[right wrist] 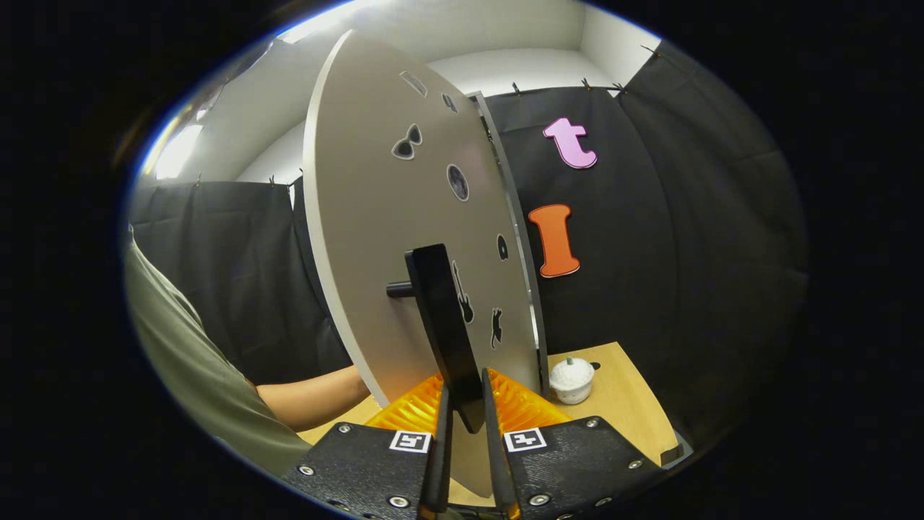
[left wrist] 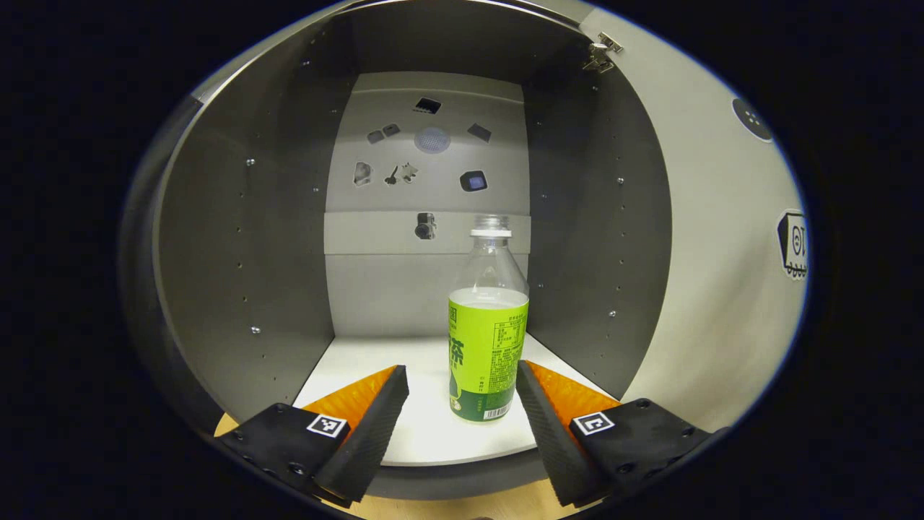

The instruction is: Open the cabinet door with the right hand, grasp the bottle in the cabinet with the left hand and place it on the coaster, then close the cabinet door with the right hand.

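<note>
In the left gripper view, the left gripper (left wrist: 462, 393) reaches into the open cabinet (left wrist: 245, 238) with its fingers spread wide and empty. The bottle (left wrist: 488, 339) stands upright on the white cabinet floor (left wrist: 426, 433), between the two fingers and a little nearer the right one, its base just ahead of the tips; neither finger touches it. It is clear plastic with a green label wrap and looks mostly empty, so it is probably light, easy to tip and liable to dent under a hard squeeze. The smooth label may be a bit slippery. The labelled lower body, where the wall is straight and widest, looks like the best place to close on, rather than the tapering neck.

In the right gripper view, the right gripper (right wrist: 462, 404) is clenched on the dark handle (right wrist: 442, 325) of the cabinet door (right wrist: 382, 217), one finger on each side of the bar. A small white cup-like object (right wrist: 571, 379) sits on the wooden table (right wrist: 628, 404) beyond the right finger. A person's forearm (right wrist: 310, 397) reaches past the door, left of the fingers.
</note>
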`<state>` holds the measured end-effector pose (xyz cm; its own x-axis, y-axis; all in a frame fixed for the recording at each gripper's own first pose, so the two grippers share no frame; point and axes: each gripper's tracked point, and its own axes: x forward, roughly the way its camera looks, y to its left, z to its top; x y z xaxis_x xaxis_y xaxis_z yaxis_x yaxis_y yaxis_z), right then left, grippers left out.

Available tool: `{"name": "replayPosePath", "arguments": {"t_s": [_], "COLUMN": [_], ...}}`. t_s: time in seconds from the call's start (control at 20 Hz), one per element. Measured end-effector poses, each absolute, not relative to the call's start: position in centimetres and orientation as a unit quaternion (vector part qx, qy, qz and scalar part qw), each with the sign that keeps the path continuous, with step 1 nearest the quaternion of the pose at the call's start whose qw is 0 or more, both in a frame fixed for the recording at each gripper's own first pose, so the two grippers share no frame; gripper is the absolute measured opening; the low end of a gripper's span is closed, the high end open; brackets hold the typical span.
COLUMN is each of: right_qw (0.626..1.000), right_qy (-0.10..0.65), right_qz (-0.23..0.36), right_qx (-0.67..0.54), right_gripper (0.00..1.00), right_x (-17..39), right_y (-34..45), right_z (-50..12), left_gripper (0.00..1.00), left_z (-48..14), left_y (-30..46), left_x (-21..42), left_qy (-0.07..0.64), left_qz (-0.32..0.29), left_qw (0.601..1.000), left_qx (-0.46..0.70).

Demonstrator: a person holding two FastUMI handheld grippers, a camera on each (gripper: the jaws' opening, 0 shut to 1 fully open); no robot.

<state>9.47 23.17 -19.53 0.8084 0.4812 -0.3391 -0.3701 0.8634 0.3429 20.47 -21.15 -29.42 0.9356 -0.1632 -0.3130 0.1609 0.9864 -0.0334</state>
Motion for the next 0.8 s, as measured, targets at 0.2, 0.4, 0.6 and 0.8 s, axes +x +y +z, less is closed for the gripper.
{"name": "replayPosePath", "arguments": {"t_s": [0.2, 0.4, 0.6, 0.8], "right_qw": [0.939, 0.942, 0.947, 0.953], "right_qy": [0.215, 0.215, 0.214, 0.209], "right_qz": [0.228, 0.22, 0.2, 0.175], "right_qx": [0.141, 0.136, 0.134, 0.133], "right_gripper": [0.25, 0.33, 0.4, 0.45], "right_x": [9.4, 9.4, 9.8, 10.0], "right_y": [23.6, 23.3, 22.7, 22.0], "right_z": [-19.4, -19.5, -19.7, -19.7], "left_gripper": [0.98, 0.96, 0.98, 0.95], "left_z": [-29.9, -30.1, -30.1, -30.5], "left_y": [-21.5, -22.2, -23.4, -24.0], "left_x": [22.2, 24.1, 25.6, 26.7], "left_qy": [0.152, 0.149, 0.142, 0.142], "left_qz": [-0.073, -0.073, -0.08, -0.082], "left_qw": [0.986, 0.986, 0.987, 0.986], "left_qx": [0.002, -0.003, 0.01, 0.024]}}
